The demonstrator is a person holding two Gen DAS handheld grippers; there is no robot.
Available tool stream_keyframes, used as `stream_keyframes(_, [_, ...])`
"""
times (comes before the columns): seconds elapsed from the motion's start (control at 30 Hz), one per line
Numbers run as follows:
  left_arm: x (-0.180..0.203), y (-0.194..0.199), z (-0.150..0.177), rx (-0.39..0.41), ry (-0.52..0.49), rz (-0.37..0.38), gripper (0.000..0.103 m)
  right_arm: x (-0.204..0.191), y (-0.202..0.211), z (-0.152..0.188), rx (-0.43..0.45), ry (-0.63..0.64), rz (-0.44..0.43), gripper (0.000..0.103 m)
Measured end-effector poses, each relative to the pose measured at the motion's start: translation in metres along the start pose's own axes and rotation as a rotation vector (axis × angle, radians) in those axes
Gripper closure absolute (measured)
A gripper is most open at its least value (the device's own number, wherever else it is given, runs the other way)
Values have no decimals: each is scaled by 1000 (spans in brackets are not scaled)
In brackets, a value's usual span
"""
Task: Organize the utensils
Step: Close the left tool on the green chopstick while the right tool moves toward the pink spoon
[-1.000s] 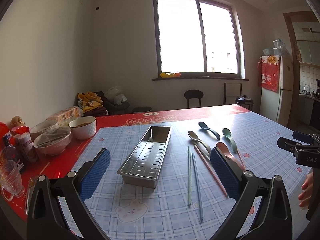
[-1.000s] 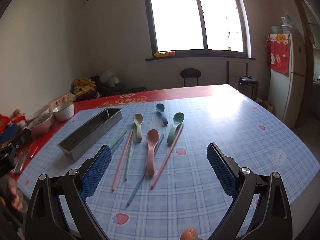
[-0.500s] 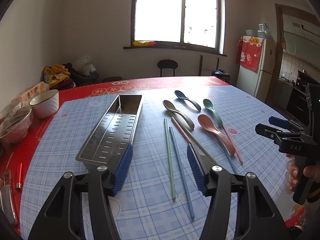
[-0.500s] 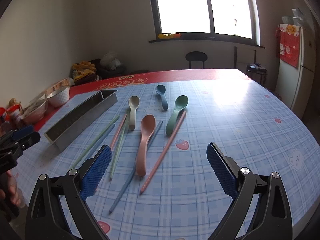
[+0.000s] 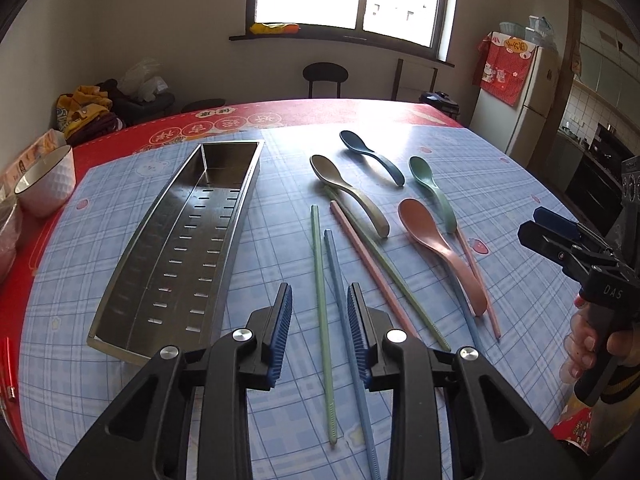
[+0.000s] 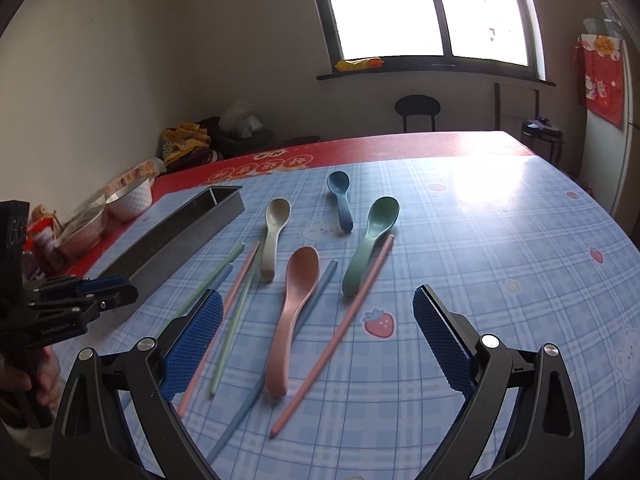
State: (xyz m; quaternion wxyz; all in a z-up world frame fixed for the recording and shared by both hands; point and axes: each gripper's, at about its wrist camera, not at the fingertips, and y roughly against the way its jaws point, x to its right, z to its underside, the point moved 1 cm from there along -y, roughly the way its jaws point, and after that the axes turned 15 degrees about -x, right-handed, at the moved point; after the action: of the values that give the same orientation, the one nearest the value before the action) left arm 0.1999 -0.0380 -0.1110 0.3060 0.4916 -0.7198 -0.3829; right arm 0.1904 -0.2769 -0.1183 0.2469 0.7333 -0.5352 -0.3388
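Note:
A long perforated steel tray (image 5: 180, 248) lies left of several spoons and chopsticks on the blue checked cloth. My left gripper (image 5: 319, 292) hovers over the near ends of a green chopstick (image 5: 320, 272) and a blue chopstick (image 5: 338, 272). Its jaws are closing, and the green chopstick shows in the narrow gap with the pads clear of it. My right gripper (image 6: 318, 296) stands wide open above a pink spoon (image 6: 296, 300) and holds nothing. A green spoon (image 6: 370, 240), a beige spoon (image 6: 274, 232) and a dark blue spoon (image 6: 340, 200) lie beyond.
A white bowl (image 5: 46, 184) and more bowls and jars (image 6: 80, 232) crowd the table's red left edge. A pink chopstick (image 6: 340, 332) runs diagonally beside the green spoon. A chair (image 5: 325, 76) and a fridge (image 5: 528, 92) stand past the table.
The left jaws have narrowed from wide open to a small gap. Both grippers have moved forward and tipped down toward the utensils, which now look closer.

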Motion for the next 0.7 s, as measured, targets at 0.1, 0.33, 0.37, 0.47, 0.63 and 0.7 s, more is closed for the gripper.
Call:
stream_keyframes(0.1, [8, -9, -6, -14, -11, -10, 75, 3, -8, -7, -11, 21, -12, 10])
stream_keyframes(0.33, [9, -40, -22, -93, 31, -27, 75, 20, -20, -16, -51, 31, -59, 24])
stream_keyframes(0.37, [6, -44, -24, -106, 42, -28, 75, 22, -21, -17, -53, 33, -63, 24])
stream_keyframes(0.47, [5, -54, -25, -136, 44, -57, 76, 26, -25, -18, -58, 37, -78, 26])
stream_keyframes(0.63, [9, -65, -28, -171, 21, -121, 88, 30, -30, -17, -62, 30, -102, 27])
stream_keyframes(0.7, [8, -69, -30, -182, 19, -137, 89, 31, -29, -16, -58, 28, -109, 27])
